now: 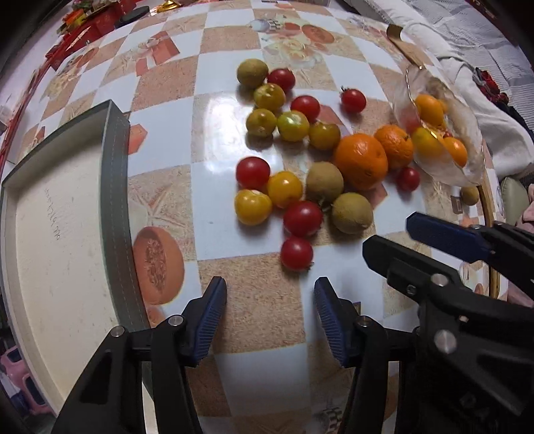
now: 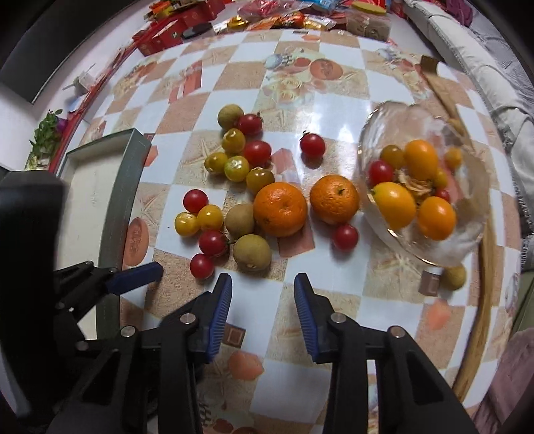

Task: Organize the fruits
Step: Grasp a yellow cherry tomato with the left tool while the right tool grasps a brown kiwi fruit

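Many small fruits lie loose on the checked tablecloth: red cherry tomatoes (image 1: 296, 253), yellow tomatoes (image 1: 252, 207), brown round fruits (image 1: 352, 212) and two oranges (image 1: 360, 160) (image 2: 334, 198). A glass bowl (image 2: 444, 248) at the right holds several yellow, orange and red tomatoes. My left gripper (image 1: 270, 287) is open just short of the nearest red tomato, with nothing between its fingers. My right gripper (image 2: 263, 280) is open too, empty, near a brown fruit (image 2: 252, 252). In the left wrist view the right gripper (image 1: 388, 233) shows at the right.
A grey-rimmed box (image 1: 115, 187) (image 2: 123, 187) with a cream inside stands at the left. Red packets and boxes (image 2: 173, 30) crowd the far edge. One brown fruit (image 2: 453, 277) lies beside the bowl near the wooden table edge (image 2: 484, 300). Bedding (image 1: 467, 43) lies beyond.
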Demonstrator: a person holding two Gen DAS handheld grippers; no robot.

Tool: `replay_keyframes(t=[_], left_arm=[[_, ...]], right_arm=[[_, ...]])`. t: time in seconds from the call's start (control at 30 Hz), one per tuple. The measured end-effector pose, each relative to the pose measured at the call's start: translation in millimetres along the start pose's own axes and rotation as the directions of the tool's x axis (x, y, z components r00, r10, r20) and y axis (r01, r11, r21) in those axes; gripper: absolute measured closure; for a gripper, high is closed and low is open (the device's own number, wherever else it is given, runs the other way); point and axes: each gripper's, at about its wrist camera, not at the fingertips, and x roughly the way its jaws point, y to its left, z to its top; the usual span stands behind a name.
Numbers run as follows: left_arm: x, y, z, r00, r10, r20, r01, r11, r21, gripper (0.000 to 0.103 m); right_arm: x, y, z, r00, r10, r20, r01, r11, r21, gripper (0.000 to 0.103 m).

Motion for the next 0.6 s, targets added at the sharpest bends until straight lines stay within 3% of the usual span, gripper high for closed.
replay_keyframes(t=[0.17,0.33,0.6], left_arm=[[2,35,0,0.999,0.032,0.017,-0.032,0.999,0.010,0.045],[2,78,14,0.999,0.000,0.033,0.002,0.998,-0.059,0.045],[8,96,39,0.999,-0.024,0.038,0.026,0.997,-0.066,0.053]], right_arm=[[11,0,11,0.999,0.035,-0.006,-0.035,0.999,0.000,0.067],[18,10,16,1.000,0.025,0.000,-0.025,0.998,-0.051,0.069],[23,13,12,0.999,0.002,0.034,0.001,0.997,-0.080,0.072]])
